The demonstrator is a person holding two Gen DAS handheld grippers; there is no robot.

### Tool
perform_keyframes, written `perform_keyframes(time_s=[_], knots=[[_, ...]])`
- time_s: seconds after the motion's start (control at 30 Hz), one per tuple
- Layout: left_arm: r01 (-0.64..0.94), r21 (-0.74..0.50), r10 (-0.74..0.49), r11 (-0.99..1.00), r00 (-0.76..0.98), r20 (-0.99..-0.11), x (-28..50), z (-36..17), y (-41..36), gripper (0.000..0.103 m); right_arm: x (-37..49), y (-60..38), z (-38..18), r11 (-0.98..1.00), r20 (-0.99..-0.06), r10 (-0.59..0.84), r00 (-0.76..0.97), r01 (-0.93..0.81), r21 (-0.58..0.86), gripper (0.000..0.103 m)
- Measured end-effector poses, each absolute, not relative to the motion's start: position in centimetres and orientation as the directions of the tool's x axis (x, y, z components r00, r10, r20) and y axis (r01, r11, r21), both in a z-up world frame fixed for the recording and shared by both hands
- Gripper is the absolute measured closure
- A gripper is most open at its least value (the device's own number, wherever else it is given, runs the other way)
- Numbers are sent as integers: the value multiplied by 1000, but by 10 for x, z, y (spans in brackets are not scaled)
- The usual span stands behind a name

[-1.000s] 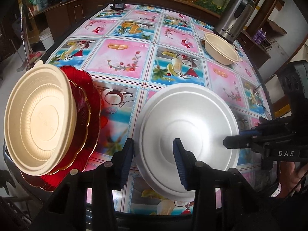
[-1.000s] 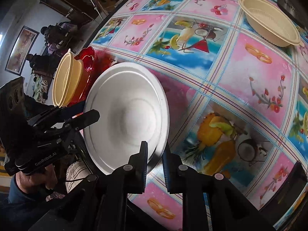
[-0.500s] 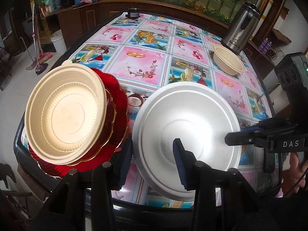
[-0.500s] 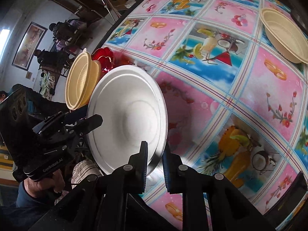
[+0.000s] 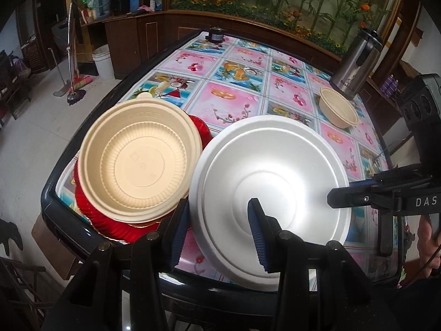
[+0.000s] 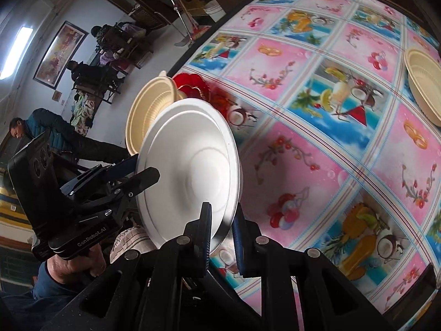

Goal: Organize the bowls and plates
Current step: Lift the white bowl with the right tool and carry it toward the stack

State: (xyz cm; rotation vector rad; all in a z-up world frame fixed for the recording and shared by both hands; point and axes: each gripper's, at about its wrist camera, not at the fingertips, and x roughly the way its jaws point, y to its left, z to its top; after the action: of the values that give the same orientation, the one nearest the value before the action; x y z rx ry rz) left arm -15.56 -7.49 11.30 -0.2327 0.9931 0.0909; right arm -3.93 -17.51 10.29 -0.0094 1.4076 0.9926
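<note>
- A worktop [image 5: 248, 88] under a bright fruit-and-flower oilcloth fills both views; a steel kettle [image 5: 355, 66] stands at its far right corner, with cabinets and a planter behind.
- The white plate [image 5: 270, 193] is lifted clear of the worktop and tilted, its underside turned to the cameras.
- The right gripper [image 6: 222, 237] pinches the plate's rim between its pads, which is what carries it.
- The left gripper [image 5: 217, 229] is spread wide, one finger either side of the near rim; it seems to steady rather than clamp.
- Near the left edge a tan bowl [image 5: 140, 160] sits on red scalloped plates [image 5: 115, 223], probably the pile the white plate is meant for.
- A second tan bowl [image 5: 339, 110] rests apart, just beside the kettle, not yet gathered.
</note>
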Motion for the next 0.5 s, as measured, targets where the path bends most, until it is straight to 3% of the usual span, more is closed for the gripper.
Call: perform_keyframes(time_s=[0.5], knots=[[-223,-137,14,965,568,-823,-172,127,-54,62,-47,-148,118,569,-789,595,-153,-613,548,85]])
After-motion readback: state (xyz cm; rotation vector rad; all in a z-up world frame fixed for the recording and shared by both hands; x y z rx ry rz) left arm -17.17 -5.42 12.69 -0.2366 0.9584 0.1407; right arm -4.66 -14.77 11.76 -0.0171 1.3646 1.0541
